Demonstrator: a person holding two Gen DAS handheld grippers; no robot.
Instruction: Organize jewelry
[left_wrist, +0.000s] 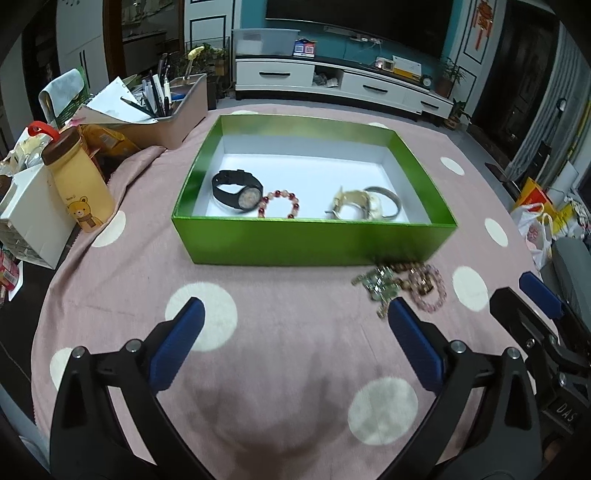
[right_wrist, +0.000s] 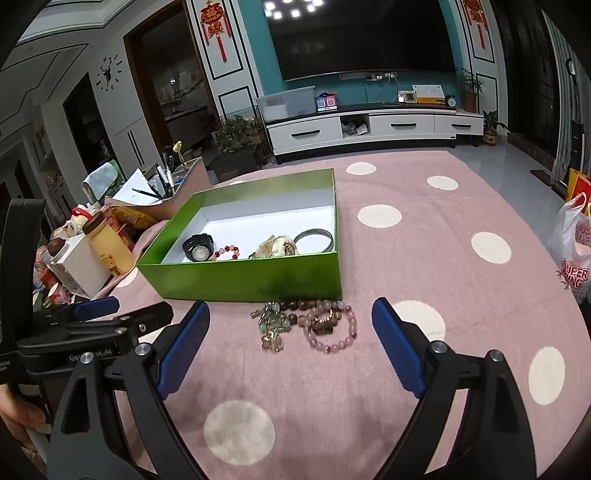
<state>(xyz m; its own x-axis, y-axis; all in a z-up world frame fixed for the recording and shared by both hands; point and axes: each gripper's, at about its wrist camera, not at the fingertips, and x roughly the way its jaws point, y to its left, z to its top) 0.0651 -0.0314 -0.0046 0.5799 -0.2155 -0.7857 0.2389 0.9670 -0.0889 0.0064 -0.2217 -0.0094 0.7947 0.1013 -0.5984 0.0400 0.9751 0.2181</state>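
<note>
- The green box (left_wrist: 314, 240) stood open on the bench (left_wrist: 258, 332), which was covered by a pink cloth with white dots.
- Inside it lay a black watch (left_wrist: 238, 190), a red bead bracelet (left_wrist: 279, 204), a pale cream piece (left_wrist: 354, 205) too blurred to name, and a silver bangle (left_wrist: 388, 199) just beside that piece.
- Outside the box, close against its near wall, sat a small heap of loose pieces: a purple bead bracelet (right_wrist: 332, 328), a brown bead strand (right_wrist: 295, 306) and a greenish charm piece (right_wrist: 273, 319), touching or overlapping one another.
- The right gripper (right_wrist: 291, 339) hovered low over the cloth with its jaws spread wide and holding nothing; the heap lay between its fingertips in that view.
- The left gripper (left_wrist: 295, 325) was likewise wide and unloaded, aimed at the box front, with the heap just off its right fingertip.
- Judged from this, the sorting was partly done: four pieces boxed, the heap not yet moved, and the right gripper looked set to pick from it.
- The next move would call for singling out one piece, likely the purple bracelet at the heap's outer edge, and closing on its beads without dragging its neighbours.
- Tangling was the risk, as the strands appeared interlocked.
</note>
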